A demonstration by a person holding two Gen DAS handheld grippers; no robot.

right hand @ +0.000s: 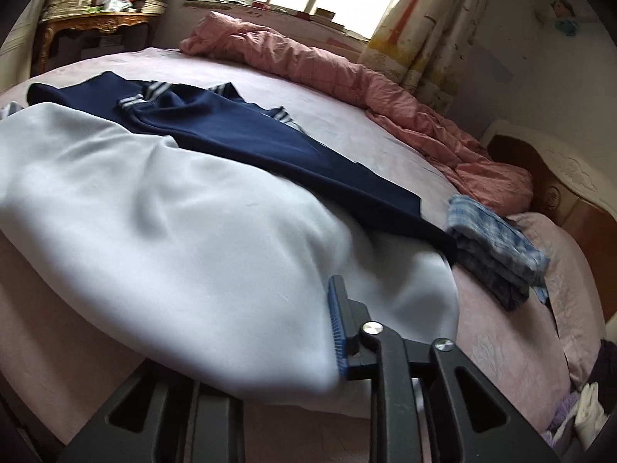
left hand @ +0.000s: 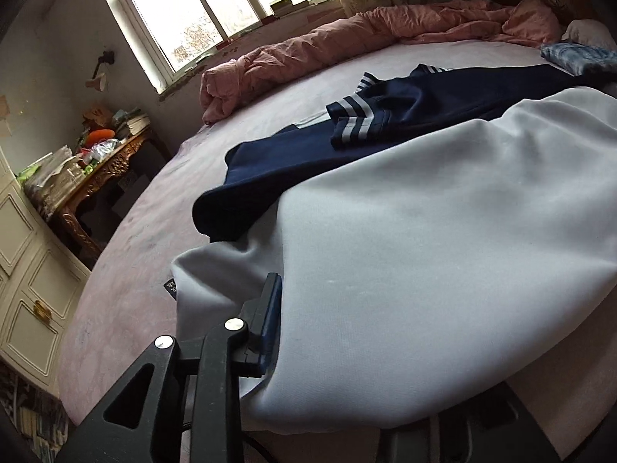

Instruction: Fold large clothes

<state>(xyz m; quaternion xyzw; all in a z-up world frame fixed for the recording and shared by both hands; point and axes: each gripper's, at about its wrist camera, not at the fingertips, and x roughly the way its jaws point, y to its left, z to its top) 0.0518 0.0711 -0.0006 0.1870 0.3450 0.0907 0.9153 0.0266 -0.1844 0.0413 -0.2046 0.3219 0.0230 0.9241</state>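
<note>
The white garment, spread on the bed over a navy garment, is draped across both grippers so a near edge can be folded, but whether the left gripper and right gripper pinch it cannot be told.
</note>
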